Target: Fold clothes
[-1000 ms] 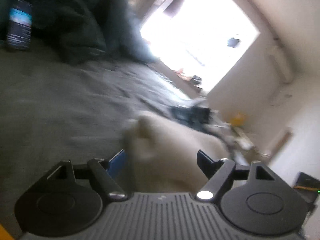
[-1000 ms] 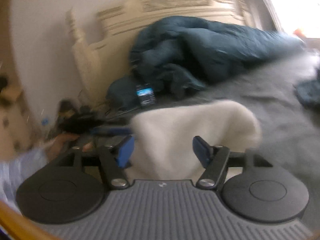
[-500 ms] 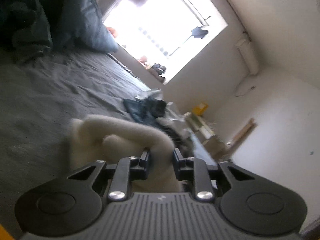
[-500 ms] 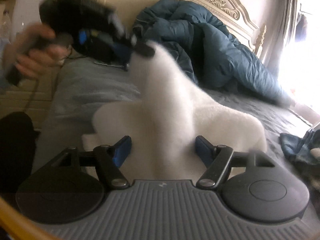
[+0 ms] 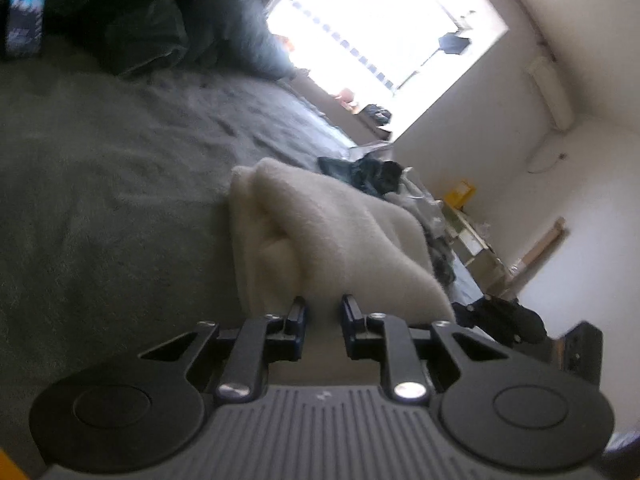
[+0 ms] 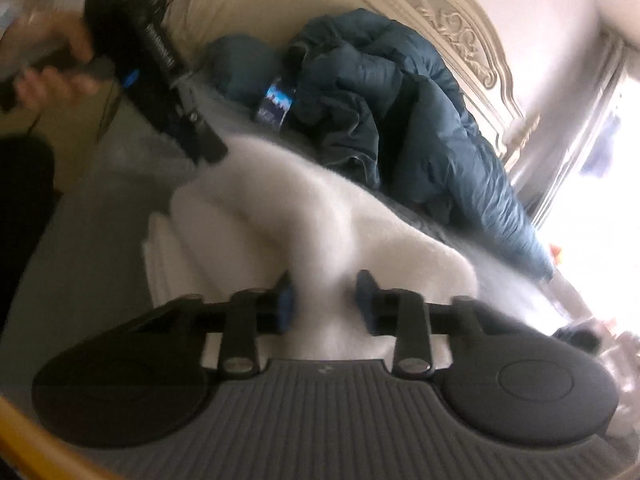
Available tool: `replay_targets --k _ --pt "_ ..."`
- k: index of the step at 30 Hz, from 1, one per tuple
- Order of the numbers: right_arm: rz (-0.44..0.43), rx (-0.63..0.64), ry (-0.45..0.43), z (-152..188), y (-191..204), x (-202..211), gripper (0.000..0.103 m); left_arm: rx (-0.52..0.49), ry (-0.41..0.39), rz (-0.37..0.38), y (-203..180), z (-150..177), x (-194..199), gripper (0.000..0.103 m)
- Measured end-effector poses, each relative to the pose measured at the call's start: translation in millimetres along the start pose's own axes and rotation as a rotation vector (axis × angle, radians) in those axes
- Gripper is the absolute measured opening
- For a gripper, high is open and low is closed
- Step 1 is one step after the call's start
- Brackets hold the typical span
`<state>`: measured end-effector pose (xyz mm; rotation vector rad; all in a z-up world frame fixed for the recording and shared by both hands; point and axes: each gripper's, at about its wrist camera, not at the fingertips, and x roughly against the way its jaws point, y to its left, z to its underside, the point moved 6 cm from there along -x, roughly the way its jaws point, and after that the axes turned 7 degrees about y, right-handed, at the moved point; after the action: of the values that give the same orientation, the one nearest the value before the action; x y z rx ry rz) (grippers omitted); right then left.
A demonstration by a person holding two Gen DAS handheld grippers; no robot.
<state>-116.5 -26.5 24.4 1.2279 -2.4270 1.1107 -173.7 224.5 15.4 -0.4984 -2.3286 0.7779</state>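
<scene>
Both the left hand-held gripper (image 5: pixel 323 312) and right hand-held gripper (image 6: pixel 324 294) pinched the white fleece garment (image 6: pixel 280 216) above the bed (image 5: pixel 100 180), apparently mid-fold, needing matched edges laid down.

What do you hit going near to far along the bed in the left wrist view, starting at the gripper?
left gripper → white fleece garment → dark clothes pile → bright window
</scene>
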Motion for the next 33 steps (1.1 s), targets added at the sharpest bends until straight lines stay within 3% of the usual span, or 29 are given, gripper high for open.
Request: replay_targets --k 3,5,6,8,9,12,13,16,20,25,29,32,33 --pt "0.011 0.003 -0.003 -0.6 -5.2 1.0 0.016 -0.043 -0.021 0.072 -7.4 -7.8 3.0 0.061" --pt "0.006 0.007 -0.004 -2.7 -6.5 -2.6 0.018 -0.076 -0.035 0.074 -8.3 -16.4 -1.5 0.062" --pt "-0.004 0.014 0.001 -3.5 -6.5 -6.0 0.021 -0.093 -0.041 0.081 -8.2 -20.8 -5.5 0.061" --pt "0.011 0.029 -0.012 -4.5 -5.0 -11.0 0.024 -0.096 -0.028 0.115 -8.3 -24.3 -14.0 0.036" --pt "0.021 0.023 -0.021 -5.3 -3.5 -12.5 0.02 -0.089 -0.019 0.127 -8.7 -24.1 -15.9 0.024" --pt "0.139 0.017 -0.089 -9.8 -9.0 -3.6 0.011 -0.08 -0.02 0.191 -14.6 -24.6 -6.2 0.021" --pt "0.181 0.029 -0.12 -11.5 -12.7 4.2 0.011 -0.098 -0.001 0.184 -17.1 -22.7 -3.3 0.021" --pt "0.147 0.096 -0.128 -8.4 -10.7 19.1 0.011 -0.196 0.076 0.103 -25.0 -9.5 -2.9 0.02" --pt "0.119 0.278 -0.062 27.7 16.2 12.7 0.011 -0.241 0.152 0.026 -26.5 16.5 -14.5 0.02" --pt "0.123 0.351 -0.049 46.0 31.5 11.7 0.011 -0.346 0.184 -0.069 -41.9 28.4 -13.3 0.02" --pt "0.109 0.375 -0.028 48.4 35.1 19.8 0.015 -0.365 0.194 -0.103 -47.6 33.0 -9.1 0.024" --pt "0.102 0.387 -0.003 49.4 38.2 27.5 0.018 -0.345 0.211 -0.134 -48.7 34.3 5.5 0.033" --pt "0.1 0.391 0.005 49.8 39.2 30.1 0.02 -0.338 0.229 -0.172 -47.6 34.3 12.0 0.046"
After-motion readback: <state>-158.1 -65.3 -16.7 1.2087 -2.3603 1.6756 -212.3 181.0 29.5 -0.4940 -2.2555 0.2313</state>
